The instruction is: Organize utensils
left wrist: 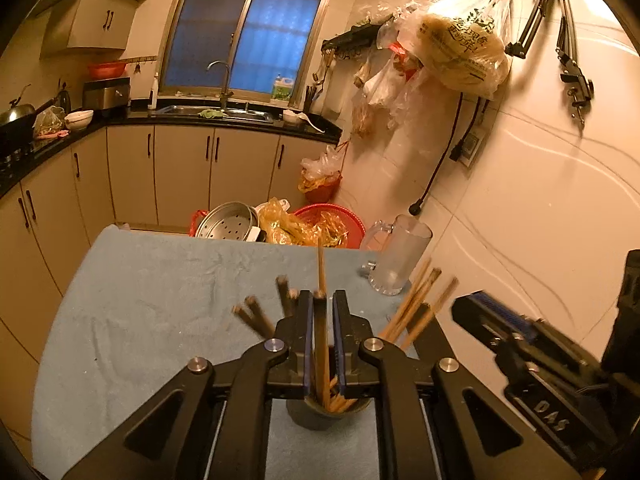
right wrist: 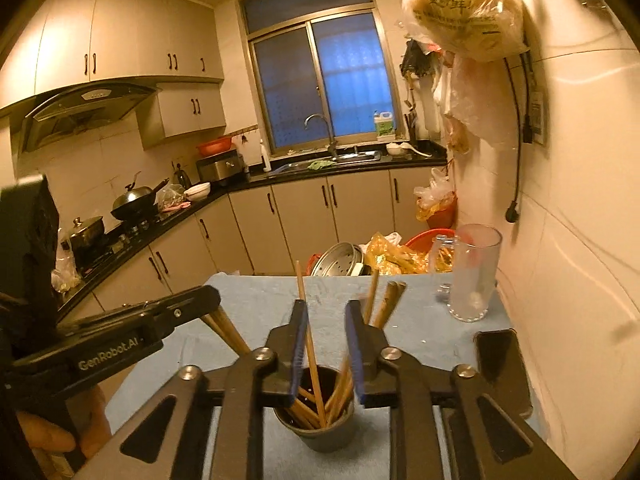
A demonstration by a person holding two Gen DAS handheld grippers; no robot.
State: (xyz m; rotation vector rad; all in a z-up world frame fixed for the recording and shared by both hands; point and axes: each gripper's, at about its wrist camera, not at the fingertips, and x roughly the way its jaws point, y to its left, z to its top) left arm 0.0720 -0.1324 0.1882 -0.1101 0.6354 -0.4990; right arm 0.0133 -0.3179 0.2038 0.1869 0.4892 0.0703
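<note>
A dark cup (left wrist: 320, 414) (right wrist: 316, 428) stands on the blue cloth near the table's front and holds several wooden chopsticks (left wrist: 416, 308) (right wrist: 384, 304) fanned outward. My left gripper (left wrist: 322, 300) is above the cup, nearly shut on one upright chopstick (left wrist: 321, 328) whose lower end is in the cup. My right gripper (right wrist: 326, 310) is open over the same cup, its jaws either side of an upright chopstick (right wrist: 306, 320) without touching it. The right gripper also shows in the left wrist view (left wrist: 496, 316), the left one in the right wrist view (right wrist: 160, 312).
A clear glass mug (left wrist: 400, 260) (right wrist: 474, 272) stands at the table's far right by the wall. A black phone (right wrist: 502, 364) lies right of the cup. Beyond the far edge are a metal steamer (left wrist: 228, 222) and a red basket (left wrist: 332, 222). The cloth (left wrist: 160, 300) covers the table.
</note>
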